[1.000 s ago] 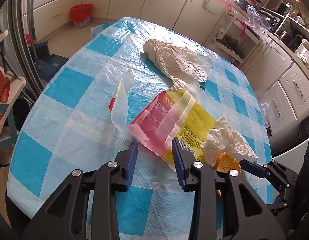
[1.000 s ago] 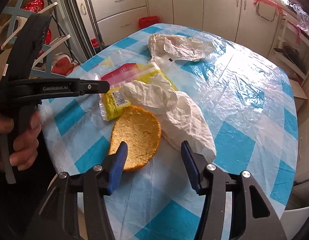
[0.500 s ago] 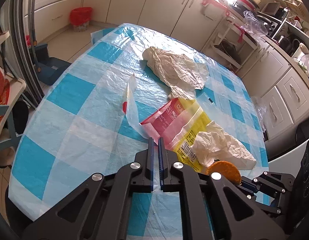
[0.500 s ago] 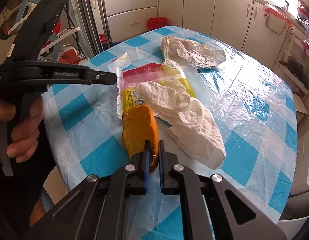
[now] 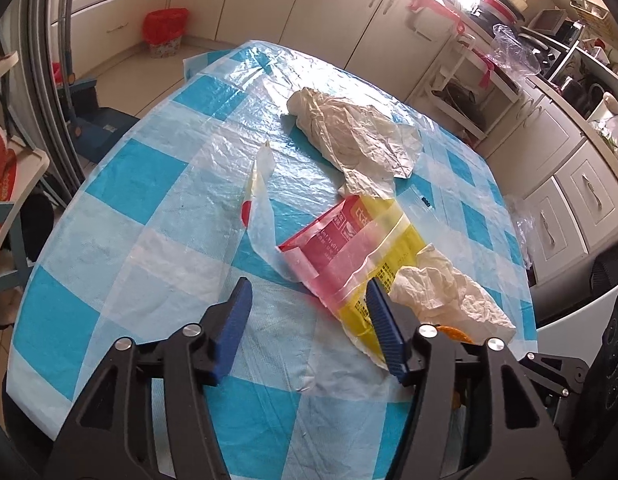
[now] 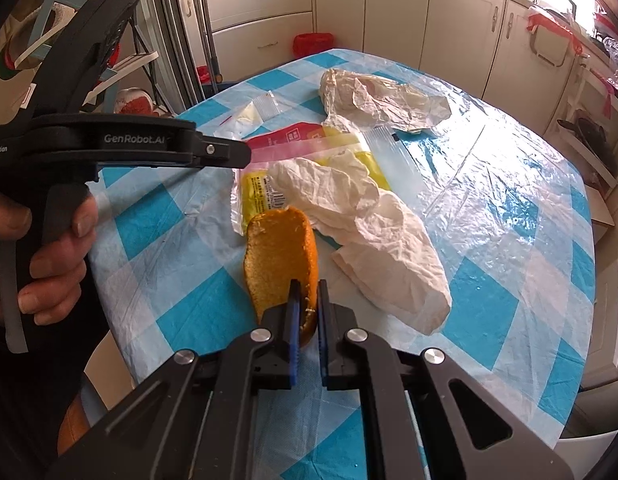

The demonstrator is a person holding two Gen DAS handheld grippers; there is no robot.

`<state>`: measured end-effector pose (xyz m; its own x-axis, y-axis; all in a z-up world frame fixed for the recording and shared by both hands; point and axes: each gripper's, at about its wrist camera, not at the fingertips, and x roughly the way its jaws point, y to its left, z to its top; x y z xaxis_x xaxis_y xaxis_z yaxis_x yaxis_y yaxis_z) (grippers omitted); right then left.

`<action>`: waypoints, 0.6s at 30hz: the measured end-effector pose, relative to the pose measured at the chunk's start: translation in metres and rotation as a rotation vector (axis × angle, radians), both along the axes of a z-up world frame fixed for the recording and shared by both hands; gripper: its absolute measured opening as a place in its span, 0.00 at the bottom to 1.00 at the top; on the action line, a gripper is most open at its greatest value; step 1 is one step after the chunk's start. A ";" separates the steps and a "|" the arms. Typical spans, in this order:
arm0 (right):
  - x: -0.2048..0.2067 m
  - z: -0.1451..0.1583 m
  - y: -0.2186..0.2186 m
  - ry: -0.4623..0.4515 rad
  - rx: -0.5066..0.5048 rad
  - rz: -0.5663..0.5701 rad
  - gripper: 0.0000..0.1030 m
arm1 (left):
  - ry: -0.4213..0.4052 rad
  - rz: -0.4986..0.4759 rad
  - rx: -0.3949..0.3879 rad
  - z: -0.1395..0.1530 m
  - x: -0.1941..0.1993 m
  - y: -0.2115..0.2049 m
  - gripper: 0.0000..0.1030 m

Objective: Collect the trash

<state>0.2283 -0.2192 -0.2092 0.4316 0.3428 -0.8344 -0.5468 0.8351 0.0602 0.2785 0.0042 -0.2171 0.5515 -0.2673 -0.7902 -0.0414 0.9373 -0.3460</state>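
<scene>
Blue-checked table (image 5: 121,184) under clear plastic, strewn with crumpled white paper (image 5: 357,140), a red-and-yellow packet (image 5: 357,248) and a wrinkled tissue (image 6: 373,236). Left gripper (image 5: 309,320) spread wide, empty, just short of the packet. Right gripper (image 6: 308,300) pinched onto the orange peel (image 6: 279,256), tilted on edge beside the tissue.

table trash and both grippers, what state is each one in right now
left gripper: open, empty, above the table
right gripper: shut on orange peel
orange peel: pinched at its near edge, tilted up
yellow packet: lying flat, partly under the tissue
tissue: crumpled, on the table
paper wrapper: crumpled, at the far end
red bin: upright on the floor
</scene>
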 end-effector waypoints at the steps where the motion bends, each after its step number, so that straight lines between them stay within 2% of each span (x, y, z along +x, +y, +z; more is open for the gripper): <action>1: 0.000 0.000 0.000 0.001 0.002 0.001 0.08 | -0.008 0.003 0.009 0.000 0.003 -0.003 0.62; 3: 0.001 0.000 0.000 0.001 0.003 0.003 0.08 | -0.017 0.010 0.022 0.000 0.008 -0.009 0.64; 5: 0.001 0.000 0.000 0.001 0.003 0.004 0.08 | -0.025 0.005 0.031 -0.001 0.013 -0.016 0.62; 7: 0.001 -0.001 0.000 0.003 0.006 0.006 0.08 | -0.010 -0.030 0.031 -0.003 0.017 -0.023 0.21; 8: 0.001 -0.001 -0.001 0.005 0.009 0.006 0.08 | -0.002 -0.045 0.025 -0.005 0.018 -0.026 0.16; 12: 0.002 -0.001 -0.001 0.009 0.013 0.011 0.08 | -0.024 -0.057 0.044 -0.003 0.015 -0.030 0.09; 18: 0.002 -0.001 0.001 0.007 0.008 0.019 0.08 | -0.056 -0.051 0.046 0.010 0.007 -0.021 0.07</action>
